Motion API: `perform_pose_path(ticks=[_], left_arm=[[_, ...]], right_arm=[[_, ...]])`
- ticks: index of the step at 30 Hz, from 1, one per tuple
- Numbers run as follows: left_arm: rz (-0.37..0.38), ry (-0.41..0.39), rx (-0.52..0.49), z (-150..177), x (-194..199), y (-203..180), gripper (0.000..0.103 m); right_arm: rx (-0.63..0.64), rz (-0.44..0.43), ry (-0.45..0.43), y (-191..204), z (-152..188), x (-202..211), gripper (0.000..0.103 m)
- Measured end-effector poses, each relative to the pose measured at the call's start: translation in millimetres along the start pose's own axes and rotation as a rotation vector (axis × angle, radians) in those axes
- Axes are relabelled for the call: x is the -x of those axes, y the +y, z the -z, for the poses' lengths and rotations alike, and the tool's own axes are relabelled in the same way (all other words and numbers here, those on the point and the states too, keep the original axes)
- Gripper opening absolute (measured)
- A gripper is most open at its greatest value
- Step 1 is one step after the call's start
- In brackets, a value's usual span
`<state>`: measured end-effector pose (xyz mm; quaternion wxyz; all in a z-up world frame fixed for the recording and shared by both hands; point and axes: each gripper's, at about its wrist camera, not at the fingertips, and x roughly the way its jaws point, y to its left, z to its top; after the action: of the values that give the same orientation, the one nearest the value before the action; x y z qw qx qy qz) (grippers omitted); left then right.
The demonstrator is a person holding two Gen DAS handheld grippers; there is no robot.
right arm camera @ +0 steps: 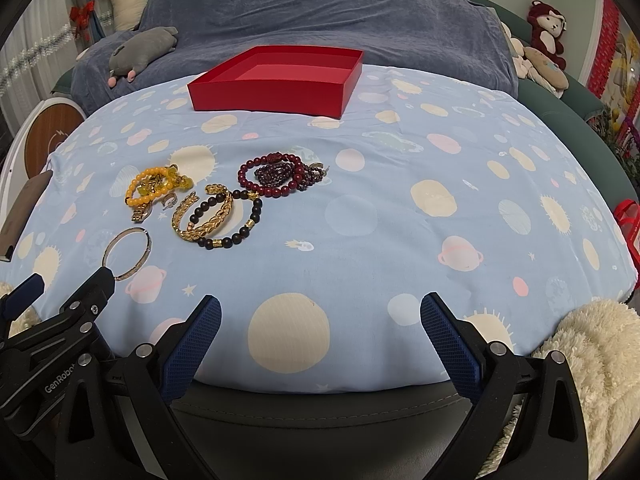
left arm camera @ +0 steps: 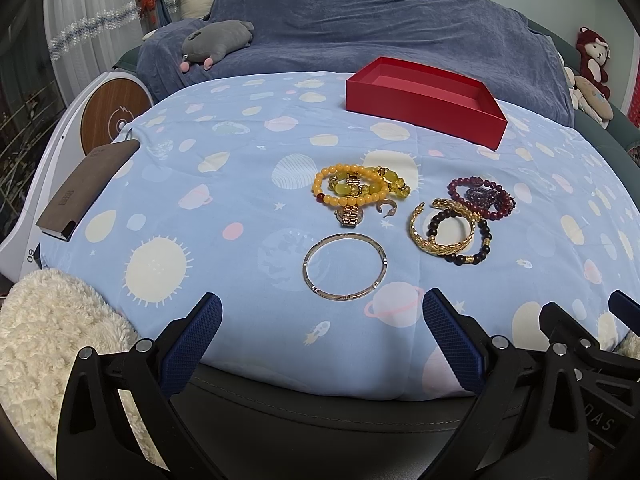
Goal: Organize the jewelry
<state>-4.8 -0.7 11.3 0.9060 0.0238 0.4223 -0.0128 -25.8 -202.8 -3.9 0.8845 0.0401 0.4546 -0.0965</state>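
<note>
An empty red box stands at the far side of the blue space-print cloth. Jewelry lies mid-cloth: a thin metal bangle, yellow bead bracelets over a gold watch, a gold bangle crossed with a black bead bracelet, and dark red bead bracelets. My left gripper is open and empty just short of the thin bangle. My right gripper is open and empty over bare cloth, right of the jewelry.
A brown case lies at the cloth's left edge beside a white device with a wooden disc. Fluffy cream fabric lies at the near corners. A blue-covered sofa with plush toys is behind.
</note>
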Motion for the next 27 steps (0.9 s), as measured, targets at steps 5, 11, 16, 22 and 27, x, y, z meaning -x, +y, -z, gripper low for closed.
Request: perform_pose_path(ticks=[5,11,16,22,27], left_arm=[[-0.001,-0.002,-0.001,-1.3,0.6,0.4,0.096],[-0.001,-0.003,-0.001,-2.6,0.5,1.0,0.096],[0.009,0.001,0.003,-5.3,-0.5,3.6,0.096],[0.011,-0.004,0.002,-2.5,-1.5,3.5,0.096],[0.013,-0.009,0.000,-1.9,-0.9,2.5,0.096]], right_arm=[[-0.001,0.001,-0.001,0.1,0.0,0.3,0.096],[0.000,0.001,-0.001,0.0,0.2,0.4,0.096],[-0.001,0.000,-0.002,-0.3,0.3,0.7,0.096],[-0.001,0.000,-0.001,-0.4,-1.4,0.4,0.096],[-0.004,-0.001,-0.001,-0.2,-2.2,1.4,0.096]])
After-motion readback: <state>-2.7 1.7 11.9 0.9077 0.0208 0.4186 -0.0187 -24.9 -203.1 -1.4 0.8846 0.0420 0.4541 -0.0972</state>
